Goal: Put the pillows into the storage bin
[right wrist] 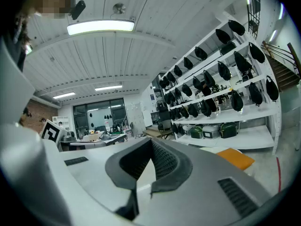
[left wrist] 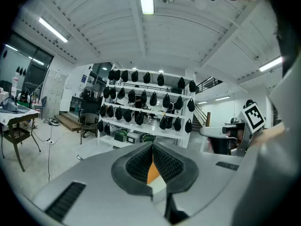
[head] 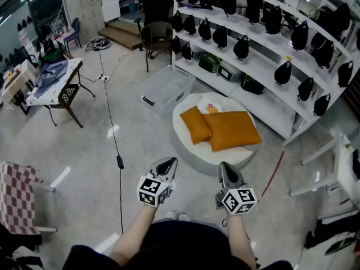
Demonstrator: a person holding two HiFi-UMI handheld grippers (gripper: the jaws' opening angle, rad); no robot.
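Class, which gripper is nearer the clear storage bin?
Left. In the head view the left gripper is straight below the storage bin; the right gripper is farther right, below the orange pillows.

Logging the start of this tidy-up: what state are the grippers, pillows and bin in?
left gripper: shut, empty.
right gripper: shut, empty.
small orange pillow: lying on the round white cushion.
large orange pillow: lying on that cushion, beside the small one.
storage bin: on the floor, no pillow inside.
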